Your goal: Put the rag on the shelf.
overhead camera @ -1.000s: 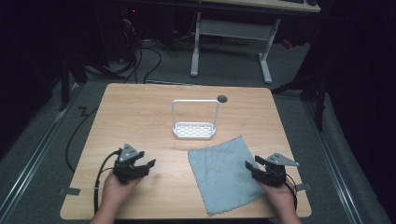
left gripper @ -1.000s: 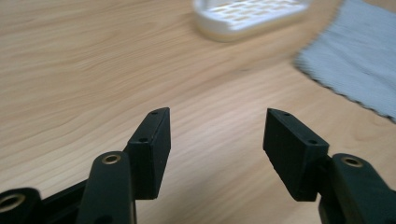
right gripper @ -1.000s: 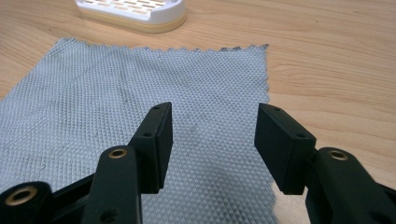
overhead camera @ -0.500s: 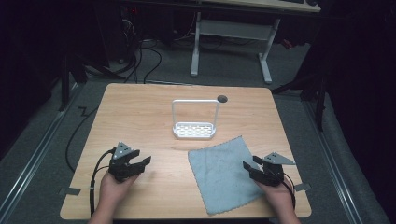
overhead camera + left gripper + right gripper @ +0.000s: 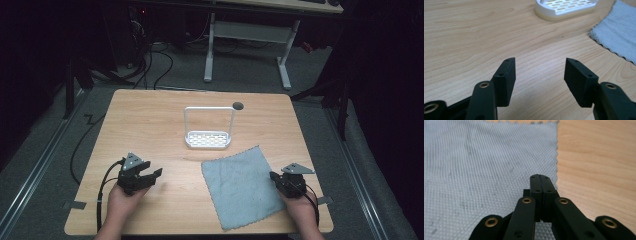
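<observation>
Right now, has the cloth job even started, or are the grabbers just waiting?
Barely started. The grey cloth lies flat and unfolded on the table, so nothing looks done. The right gripper has just been closing; its jaws are together above the cloth's edge, with nothing visibly pinched. The left gripper is open over bare wood. All the cloth handling is left.

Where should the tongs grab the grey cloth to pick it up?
Probably the cloth at its right edge, coming from the right. It lies flat on the table, and that edge sits just under the shut right tongs, so they must open first.
</observation>
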{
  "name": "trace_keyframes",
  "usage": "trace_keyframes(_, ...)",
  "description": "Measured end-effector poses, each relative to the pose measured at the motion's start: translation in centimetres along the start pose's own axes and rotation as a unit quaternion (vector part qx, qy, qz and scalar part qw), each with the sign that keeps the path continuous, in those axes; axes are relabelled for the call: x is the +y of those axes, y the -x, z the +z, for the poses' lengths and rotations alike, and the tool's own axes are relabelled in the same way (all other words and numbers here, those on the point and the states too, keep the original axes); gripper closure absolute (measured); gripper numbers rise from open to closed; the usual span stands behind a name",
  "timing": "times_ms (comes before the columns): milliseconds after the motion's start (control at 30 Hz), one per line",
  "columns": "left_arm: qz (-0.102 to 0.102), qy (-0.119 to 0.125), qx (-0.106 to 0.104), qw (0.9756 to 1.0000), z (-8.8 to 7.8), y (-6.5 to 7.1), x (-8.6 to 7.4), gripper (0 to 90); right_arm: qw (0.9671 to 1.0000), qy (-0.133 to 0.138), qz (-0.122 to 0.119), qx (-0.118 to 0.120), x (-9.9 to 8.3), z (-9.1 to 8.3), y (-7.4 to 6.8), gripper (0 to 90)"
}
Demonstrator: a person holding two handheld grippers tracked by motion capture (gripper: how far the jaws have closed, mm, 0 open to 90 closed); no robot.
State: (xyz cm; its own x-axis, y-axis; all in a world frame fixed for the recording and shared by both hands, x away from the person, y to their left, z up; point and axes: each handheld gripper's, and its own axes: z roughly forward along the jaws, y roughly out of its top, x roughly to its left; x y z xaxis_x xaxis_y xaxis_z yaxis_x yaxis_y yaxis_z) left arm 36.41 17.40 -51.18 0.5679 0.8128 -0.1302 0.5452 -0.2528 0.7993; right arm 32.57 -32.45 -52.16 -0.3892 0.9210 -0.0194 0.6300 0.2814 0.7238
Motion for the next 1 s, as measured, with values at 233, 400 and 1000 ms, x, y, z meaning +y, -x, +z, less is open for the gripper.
trace_keyframes(233,-0.005,0.002,-0.002,1.0,0.0,-0.1,0.0,44.2,0.9997,-0.01,-0.016,0.015,-0.1,0.3,-0.6,90.0)
trace_keyframes(400,-0.008,-0.001,-0.018,0.9998,0.2,0.6,-0.1,45.5,0.999,-0.011,-0.025,0.035,-0.1,0.3,-1.8,90.0)
trace_keyframes(1000,0.092,-0.06,-0.195,0.9747,3.7,13.5,0.1,69.5,0.9941,-0.013,-0.069,0.083,0.6,0.9,-5.7,90.0)
